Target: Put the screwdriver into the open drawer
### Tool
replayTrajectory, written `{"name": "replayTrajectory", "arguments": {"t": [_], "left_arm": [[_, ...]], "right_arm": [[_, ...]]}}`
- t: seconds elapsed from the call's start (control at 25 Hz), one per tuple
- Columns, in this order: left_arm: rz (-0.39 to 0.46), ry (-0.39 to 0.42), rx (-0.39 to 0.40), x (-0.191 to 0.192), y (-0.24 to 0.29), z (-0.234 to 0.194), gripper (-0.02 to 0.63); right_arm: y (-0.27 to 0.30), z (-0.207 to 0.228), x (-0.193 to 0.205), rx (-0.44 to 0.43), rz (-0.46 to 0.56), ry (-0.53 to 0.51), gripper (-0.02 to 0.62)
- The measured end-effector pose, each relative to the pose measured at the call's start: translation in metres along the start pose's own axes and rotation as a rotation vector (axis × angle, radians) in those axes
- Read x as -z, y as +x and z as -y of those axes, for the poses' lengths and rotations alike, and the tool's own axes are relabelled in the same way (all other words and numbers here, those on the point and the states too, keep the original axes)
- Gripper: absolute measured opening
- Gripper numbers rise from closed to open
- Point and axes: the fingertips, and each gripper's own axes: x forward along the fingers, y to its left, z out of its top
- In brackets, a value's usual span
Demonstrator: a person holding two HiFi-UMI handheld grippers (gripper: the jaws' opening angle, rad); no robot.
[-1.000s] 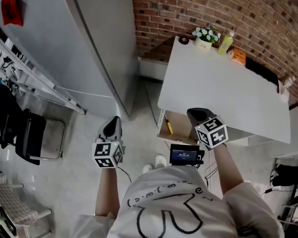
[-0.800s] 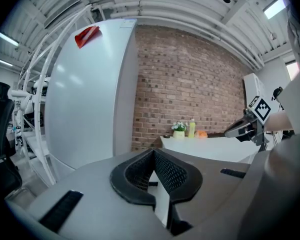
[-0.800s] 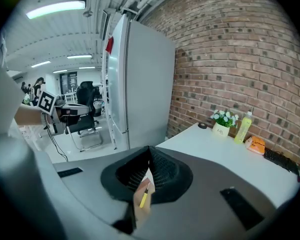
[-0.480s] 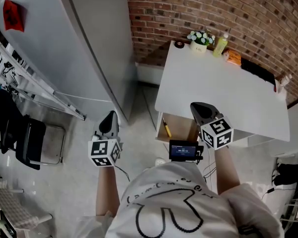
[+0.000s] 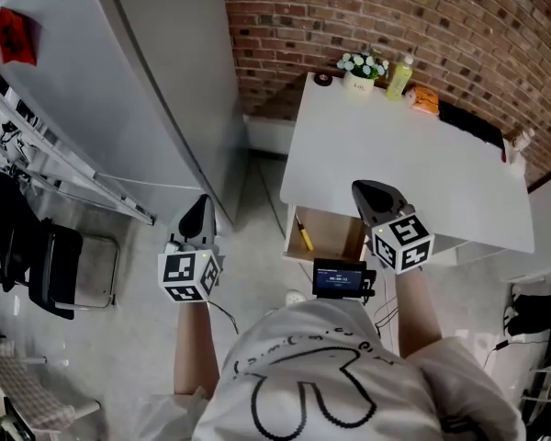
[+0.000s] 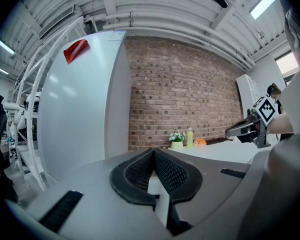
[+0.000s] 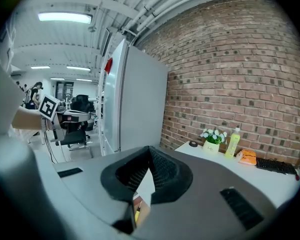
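The right tool (image 5: 375, 200), its jaws pressed together on nothing, hovers over the front edge of the white table (image 5: 422, 168). Just left of it and lower, the slim yellow-handled screwdriver (image 5: 304, 235) lies inside the open light-wood drawer (image 5: 338, 239). The left tool (image 5: 196, 217), likewise closed and empty, hangs well apart over the grey floor (image 5: 129, 356).

Behind the white table (image 5: 413, 163), whose top looks smooth and matt, the brick wall (image 5: 367, 16) is rough and unglazed; under the table's front edge the open drawer (image 5: 329, 237) shows bare pale wood inside; the screwdriver (image 5: 304, 235) in it has a yellow handle, seemingly plastic; left of the table the tall grey cabinet (image 5: 156, 81) is smooth with a faint sheen; the left gripper (image 6: 154, 151) and right gripper (image 7: 149, 148) have matt grey plastic shells and black mesh-textured pads (image 6: 171, 172).
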Motion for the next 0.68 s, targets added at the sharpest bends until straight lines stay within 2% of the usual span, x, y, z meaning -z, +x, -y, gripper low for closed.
{"name": "replayTrajectory", "arguments": {"t": [0.68], "left_arm": [[-0.008,-0.003,0.011,0.0007,0.0035,-0.0039,0.008]], "right_arm": [[0.0068,-0.0082,0.0032,-0.014,-0.018,-0.005,0.018]]}}
